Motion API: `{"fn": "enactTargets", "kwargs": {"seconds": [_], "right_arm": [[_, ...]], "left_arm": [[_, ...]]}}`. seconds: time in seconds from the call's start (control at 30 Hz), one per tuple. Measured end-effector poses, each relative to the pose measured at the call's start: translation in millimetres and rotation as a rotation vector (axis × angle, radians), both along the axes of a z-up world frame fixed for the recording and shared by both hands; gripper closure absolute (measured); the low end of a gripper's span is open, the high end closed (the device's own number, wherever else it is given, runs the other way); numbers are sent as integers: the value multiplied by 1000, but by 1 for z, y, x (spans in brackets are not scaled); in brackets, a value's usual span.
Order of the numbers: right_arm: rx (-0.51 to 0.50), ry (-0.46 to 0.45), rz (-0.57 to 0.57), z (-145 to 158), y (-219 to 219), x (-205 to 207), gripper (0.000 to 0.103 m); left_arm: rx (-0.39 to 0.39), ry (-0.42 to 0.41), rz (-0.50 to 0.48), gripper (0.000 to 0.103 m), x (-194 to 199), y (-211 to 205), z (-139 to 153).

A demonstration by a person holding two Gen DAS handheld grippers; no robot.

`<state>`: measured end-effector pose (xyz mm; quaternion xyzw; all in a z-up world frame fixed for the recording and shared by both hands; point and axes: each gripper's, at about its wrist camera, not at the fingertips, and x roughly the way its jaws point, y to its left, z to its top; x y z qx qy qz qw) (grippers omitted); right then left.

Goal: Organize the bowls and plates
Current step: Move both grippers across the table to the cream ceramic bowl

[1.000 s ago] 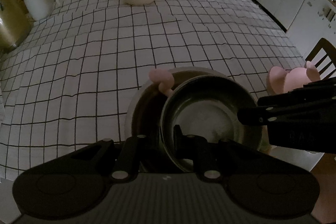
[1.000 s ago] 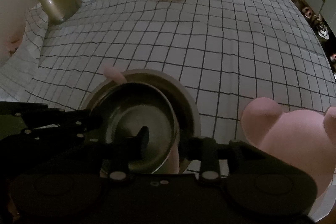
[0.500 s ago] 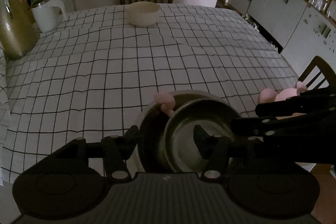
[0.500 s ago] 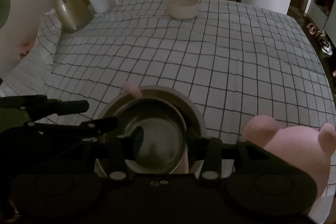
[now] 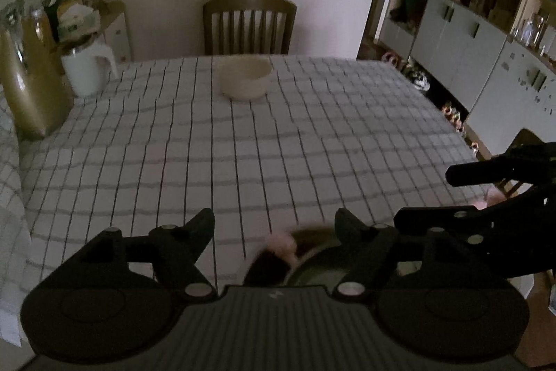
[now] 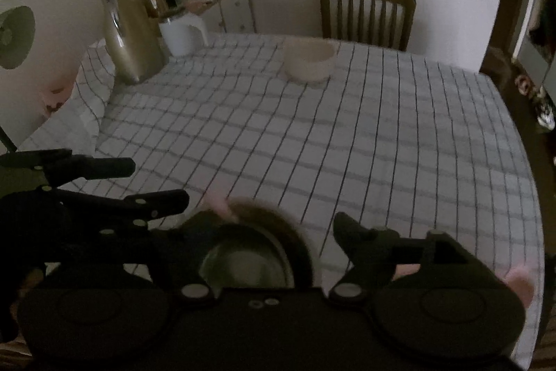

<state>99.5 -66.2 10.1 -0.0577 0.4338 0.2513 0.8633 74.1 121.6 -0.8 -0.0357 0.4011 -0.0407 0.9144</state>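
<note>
Steel bowls (image 6: 243, 261) sit free; both tongs (image 5: 274, 228) (image 6: 260, 228) opening, nothing gripped, no legible writing.

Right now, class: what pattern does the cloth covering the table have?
The tablecloth is white with a dark grid of checks, clearest in the left wrist view.

text: none legible | labels: none | numbers: none | signs: none

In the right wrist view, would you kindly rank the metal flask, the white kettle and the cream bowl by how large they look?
1. Metal flask, clearly the largest.
2. White kettle and cream bowl look alike; the kettle stands taller, the bowl spreads wider, so I would not rank them.
</note>
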Motion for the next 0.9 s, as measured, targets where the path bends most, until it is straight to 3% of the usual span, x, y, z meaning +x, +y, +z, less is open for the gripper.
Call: {"fn": "enactTargets", "kwargs": {"seconds": [0.13, 0.2, 0.47, 0.67, 0.9], "right_arm": [[4, -45, 29, 16, -2, 19, 5], [0, -75, 37, 23, -2, 29, 3], [-7, -57, 10, 33, 0, 96, 1], [-4, -4, -43, 25, 2, 151, 1], [-39, -3, -61, 17, 12, 206, 2]], "left_arm": [[14, -23, 6, 26, 22, 2, 12], [13, -20, 16, 26, 36, 4, 16], [19, 32, 53, 26, 101, 12, 23], [30, 72, 83, 26, 151, 22, 20], [51, 82, 116, 26, 206, 35, 16]]}}
